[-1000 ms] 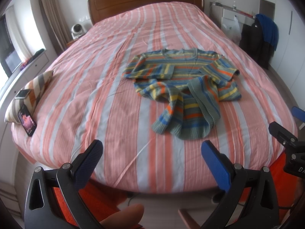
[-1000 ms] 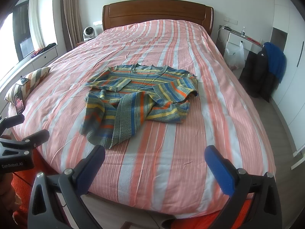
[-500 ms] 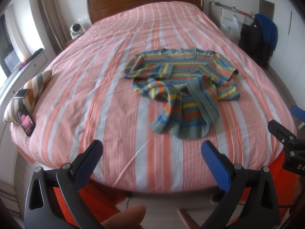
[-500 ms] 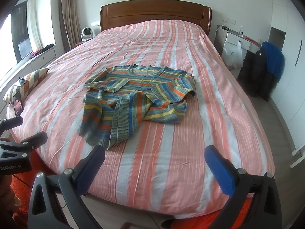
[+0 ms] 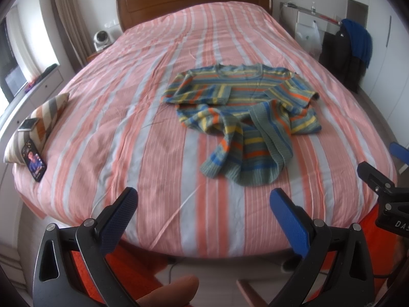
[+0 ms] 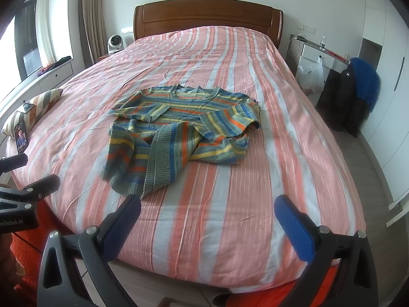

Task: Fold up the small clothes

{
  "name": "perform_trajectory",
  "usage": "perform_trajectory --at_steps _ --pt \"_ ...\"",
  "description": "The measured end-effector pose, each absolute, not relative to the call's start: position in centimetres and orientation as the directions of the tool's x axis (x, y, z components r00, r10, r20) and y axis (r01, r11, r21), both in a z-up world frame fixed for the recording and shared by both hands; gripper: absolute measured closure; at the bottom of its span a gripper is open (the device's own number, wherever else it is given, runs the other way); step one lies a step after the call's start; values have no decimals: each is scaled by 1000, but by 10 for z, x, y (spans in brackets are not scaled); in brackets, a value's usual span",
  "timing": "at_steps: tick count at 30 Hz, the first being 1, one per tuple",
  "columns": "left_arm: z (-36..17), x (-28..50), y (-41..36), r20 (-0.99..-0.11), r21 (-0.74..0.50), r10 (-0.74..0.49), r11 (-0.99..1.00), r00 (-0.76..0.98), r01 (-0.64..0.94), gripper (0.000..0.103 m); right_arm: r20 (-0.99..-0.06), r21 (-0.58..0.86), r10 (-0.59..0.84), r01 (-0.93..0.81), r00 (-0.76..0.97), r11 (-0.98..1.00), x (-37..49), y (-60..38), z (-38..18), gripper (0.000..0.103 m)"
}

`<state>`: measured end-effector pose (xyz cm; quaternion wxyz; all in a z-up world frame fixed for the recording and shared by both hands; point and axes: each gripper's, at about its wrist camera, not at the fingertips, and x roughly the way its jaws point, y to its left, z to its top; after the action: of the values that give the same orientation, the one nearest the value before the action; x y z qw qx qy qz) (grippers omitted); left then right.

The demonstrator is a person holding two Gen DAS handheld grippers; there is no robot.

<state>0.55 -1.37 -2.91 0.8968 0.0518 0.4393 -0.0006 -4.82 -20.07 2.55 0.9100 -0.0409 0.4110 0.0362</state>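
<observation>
Both tongs hang level, side by side, at the same height. The left tongs (image 5: 203, 199) stand with blue-padded fingers (image 5: 287, 215) spread wide, gripping nothing. The right tongs (image 6: 207, 206) gape equally wide and empty; their black frame shows at the right edge of the left wrist view.

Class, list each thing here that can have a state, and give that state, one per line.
Striped sweater: crumpled on the bed, not folded, sleeves crossed over the body.
Left gripper: fingers open, empty.
Right gripper: fingers open, empty.
Phone: screen lit, leaning on the pillow.
Bedspread: spread out, lightly wrinkled.
</observation>
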Motion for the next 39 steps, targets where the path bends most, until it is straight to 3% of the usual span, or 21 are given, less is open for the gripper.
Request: perform_trajectory --at_steps 39 --pt "-29 0 -17 -792 88 41 995 609 47 0 -757 -46 33 -103 653 994 -48 -198 22 0"
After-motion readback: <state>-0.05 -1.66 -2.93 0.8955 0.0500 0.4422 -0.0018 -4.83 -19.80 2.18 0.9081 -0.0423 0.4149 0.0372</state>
